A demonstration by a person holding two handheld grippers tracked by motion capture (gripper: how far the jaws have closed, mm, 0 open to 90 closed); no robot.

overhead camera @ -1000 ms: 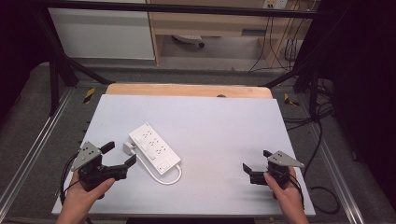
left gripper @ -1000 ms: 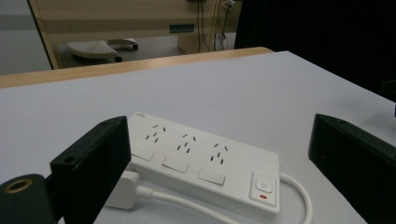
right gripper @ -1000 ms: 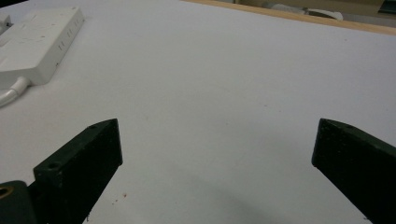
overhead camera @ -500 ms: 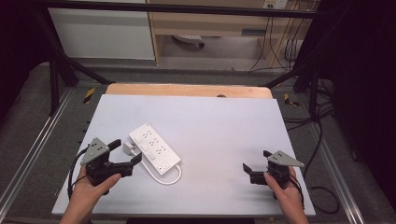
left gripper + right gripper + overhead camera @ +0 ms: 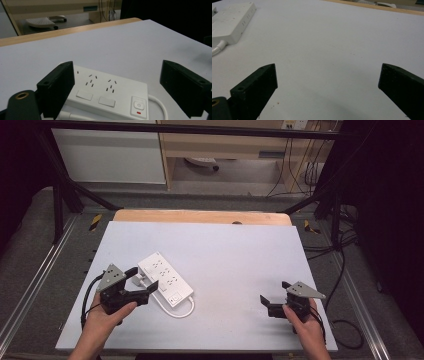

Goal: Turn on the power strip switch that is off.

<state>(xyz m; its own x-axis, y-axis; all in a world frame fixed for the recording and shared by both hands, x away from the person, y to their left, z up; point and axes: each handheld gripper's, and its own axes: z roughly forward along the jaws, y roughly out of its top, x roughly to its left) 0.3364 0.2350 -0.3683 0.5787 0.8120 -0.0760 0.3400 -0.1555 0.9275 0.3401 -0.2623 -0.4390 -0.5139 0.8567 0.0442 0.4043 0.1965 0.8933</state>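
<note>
We had the left gripper (image 5: 142, 282) reaching in with its fingers spread around the power strip (image 5: 165, 279) lying left of center on the tabletop (image 5: 240, 255), just starting to close, right gripper (image 5: 270, 305) idle and released, so next was probably squeezing down.

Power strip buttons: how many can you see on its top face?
3 on the power strip: two plain rectangular buttons side by side, and the power switch nearest the cord. The left tool may hide others.
</note>
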